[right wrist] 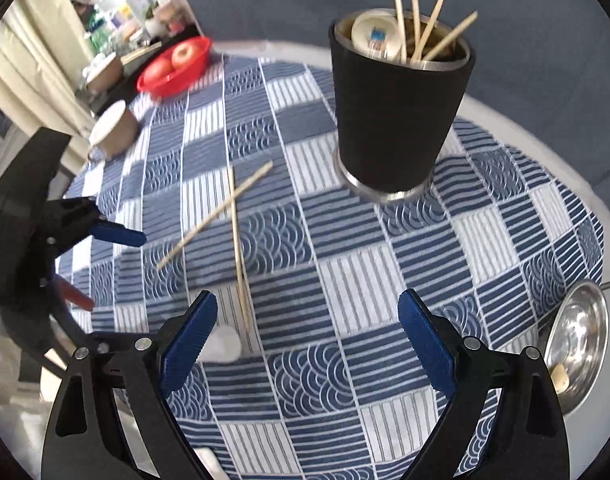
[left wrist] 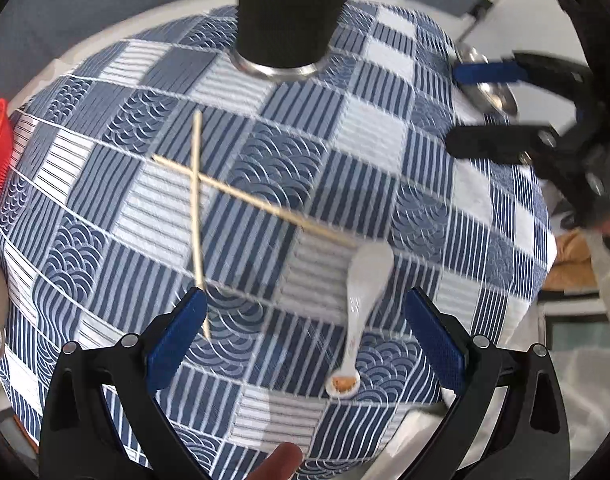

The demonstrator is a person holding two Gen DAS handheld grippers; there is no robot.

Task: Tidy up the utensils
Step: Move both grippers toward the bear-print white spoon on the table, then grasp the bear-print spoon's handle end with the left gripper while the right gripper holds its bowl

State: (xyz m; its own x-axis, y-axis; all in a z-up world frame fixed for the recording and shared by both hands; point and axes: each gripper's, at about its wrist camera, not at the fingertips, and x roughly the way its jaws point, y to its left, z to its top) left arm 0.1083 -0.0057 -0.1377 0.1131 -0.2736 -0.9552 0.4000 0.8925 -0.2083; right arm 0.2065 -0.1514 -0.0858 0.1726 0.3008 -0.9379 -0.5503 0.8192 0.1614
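A blue patterned tablecloth (right wrist: 345,280) fills both views. One black holder cup (right wrist: 397,120), upper right, already holds several chopsticks. Two crossed chopsticks (left wrist: 195,200) lie mid-left: light, stiff, likely best pinched mid-shaft. One white ceramic spoon (left wrist: 363,292), probably slippery and fragile, lies lower centre. Left gripper (left wrist: 305,344) and right gripper (right wrist: 307,344) are both wide, empty.

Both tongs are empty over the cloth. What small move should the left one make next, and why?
Probably lower the open left tongs onto the white spoon, closing across its handle. It lies loose on the checked cloth between the pads, while the black cup already holds a spoon and chopsticks. The crossed chopsticks look harder to grasp.
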